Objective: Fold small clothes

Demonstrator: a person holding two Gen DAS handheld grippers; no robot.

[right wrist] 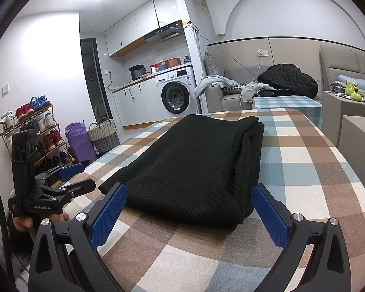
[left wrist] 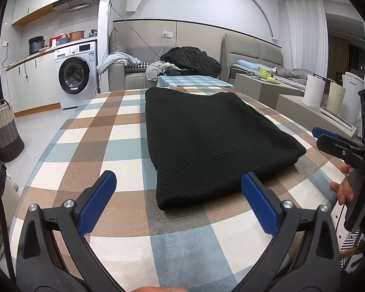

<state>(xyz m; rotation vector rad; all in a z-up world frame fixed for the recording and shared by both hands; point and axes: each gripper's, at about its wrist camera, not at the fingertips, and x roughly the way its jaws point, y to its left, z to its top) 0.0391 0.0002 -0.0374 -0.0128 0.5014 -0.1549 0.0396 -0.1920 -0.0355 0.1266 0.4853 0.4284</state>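
Room: washer (right wrist: 176,96) and sofa (left wrist: 133,71) are standing beyond the table.
Table (left wrist: 90,131): checked cloth is lying flat.
Knit (left wrist: 206,136): black, lying folded mid-table, layered edge showing in the right view.
Left claw (left wrist: 178,198): hovering wide open, empty.
Right claw (right wrist: 189,213): gaping open, straddling the near hem.
Risk: pinching only the top layer is likely undoing the fold; dragging is bunching the cloth.

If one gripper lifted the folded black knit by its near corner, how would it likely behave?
The black knit would probably go floppy: it is soft ribbed fabric lying in loose stacked layers, so the fold would likely fall open. It looks thick, so probably fairly heavy for its size. Pushed across the checked tablecloth, it would likely bunch rather than slide.
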